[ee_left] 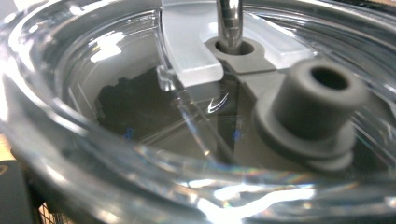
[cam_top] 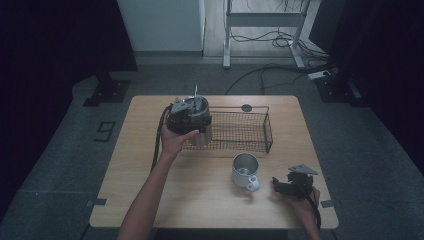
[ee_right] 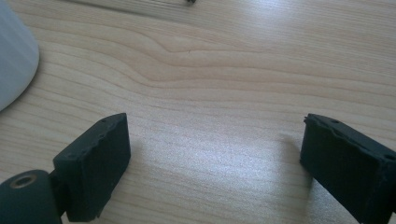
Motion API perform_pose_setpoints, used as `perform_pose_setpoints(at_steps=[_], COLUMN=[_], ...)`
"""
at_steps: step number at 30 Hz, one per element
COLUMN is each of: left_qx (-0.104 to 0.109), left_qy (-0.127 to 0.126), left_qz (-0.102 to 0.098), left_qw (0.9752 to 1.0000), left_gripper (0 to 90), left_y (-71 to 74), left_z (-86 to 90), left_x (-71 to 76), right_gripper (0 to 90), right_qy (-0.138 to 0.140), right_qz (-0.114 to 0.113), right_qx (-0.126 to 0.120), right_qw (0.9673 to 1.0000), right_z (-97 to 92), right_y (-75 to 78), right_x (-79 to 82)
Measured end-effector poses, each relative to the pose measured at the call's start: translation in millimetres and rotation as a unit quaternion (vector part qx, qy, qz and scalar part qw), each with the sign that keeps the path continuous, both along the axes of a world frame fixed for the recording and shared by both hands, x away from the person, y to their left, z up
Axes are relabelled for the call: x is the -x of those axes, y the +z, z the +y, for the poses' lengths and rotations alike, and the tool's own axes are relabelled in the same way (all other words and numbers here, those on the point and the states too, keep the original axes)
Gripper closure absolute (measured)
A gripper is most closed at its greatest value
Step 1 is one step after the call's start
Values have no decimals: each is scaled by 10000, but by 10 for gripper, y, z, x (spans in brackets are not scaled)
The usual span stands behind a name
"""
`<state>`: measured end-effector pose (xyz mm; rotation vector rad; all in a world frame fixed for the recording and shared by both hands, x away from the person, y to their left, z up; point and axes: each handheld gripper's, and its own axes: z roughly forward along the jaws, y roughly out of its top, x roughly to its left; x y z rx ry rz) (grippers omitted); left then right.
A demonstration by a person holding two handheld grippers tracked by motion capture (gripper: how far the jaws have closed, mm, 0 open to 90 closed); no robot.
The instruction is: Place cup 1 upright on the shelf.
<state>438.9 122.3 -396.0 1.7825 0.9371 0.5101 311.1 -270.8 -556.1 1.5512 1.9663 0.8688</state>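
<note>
The left claw [cam_top: 187,117] was above the left end of the wire basket [cam_top: 250,131], at frame centre, pressed close to a clear jar [ee_left: 140,116] with a grey lid [ee_left: 299,107], probably to carry it. Whether its jaws gripped, I could not tell. The right claw [cam_top: 295,184] rested open on the worktop [cam_top: 200,200], lower right, just beside the mug [cam_top: 245,171].
</note>
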Motion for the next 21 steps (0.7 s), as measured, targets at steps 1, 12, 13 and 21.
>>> perform_pose_setpoints(at_steps=[1, 12, 13, 21], left_qx=[3, -90, -91, -154], left_qy=[28, 32, 28, 47], left_qz=[9, -28, -17, 12], left_qw=[10000, 10000, 10000, 9999], left_gripper=[38, 37, 37, 38], left_y=[-1, 2, 2, 7], left_z=[-1, -61, -67, -110], left_x=[-17, -114, -123, -241], right_gripper=[84, 92, 92, 95], right_qy=[-6, -37, -38, -45], right_qz=[0, -3, -3, -8], right_qx=[-2, -2, -3, 1], right_qw=[10000, 10000, 10000, 10000], right_z=[0, -3, -3, -4], right_y=[0, 2, 2, 3], right_x=[0, 1, 1, 2])
